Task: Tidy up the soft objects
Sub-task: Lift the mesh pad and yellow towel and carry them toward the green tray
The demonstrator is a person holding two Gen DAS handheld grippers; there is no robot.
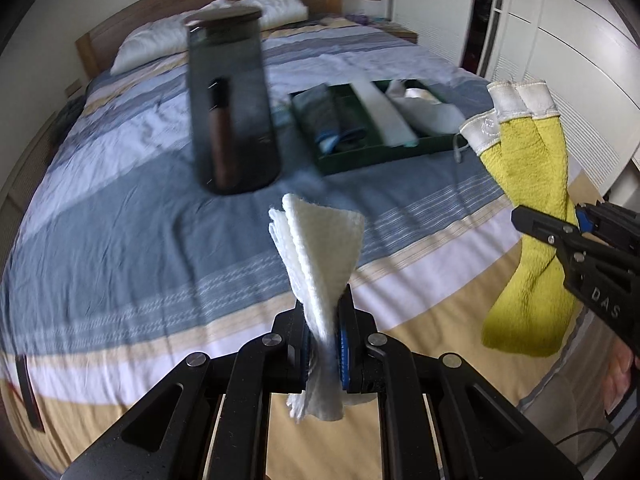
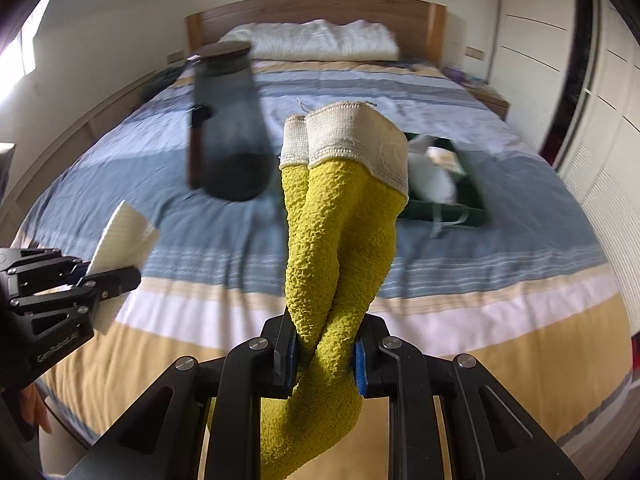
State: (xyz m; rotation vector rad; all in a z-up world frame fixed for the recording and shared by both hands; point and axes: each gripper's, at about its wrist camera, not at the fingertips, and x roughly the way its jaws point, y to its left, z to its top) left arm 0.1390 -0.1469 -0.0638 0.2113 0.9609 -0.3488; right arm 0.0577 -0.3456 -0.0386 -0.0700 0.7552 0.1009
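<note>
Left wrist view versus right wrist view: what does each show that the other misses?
Only the left wrist view shows the green tray's compartments clearly: dark folded cloth on one side, white cloths on the other. It also shows the yellow socks hanging whole below the right hand-held gripper.

Only the right wrist view shows the white cloth from the side, in the left hand-held gripper, and the full headboard.

Both show the striped bed, the dark lidded jar standing on it, the pillows, and each gripper shut on its item.
</note>
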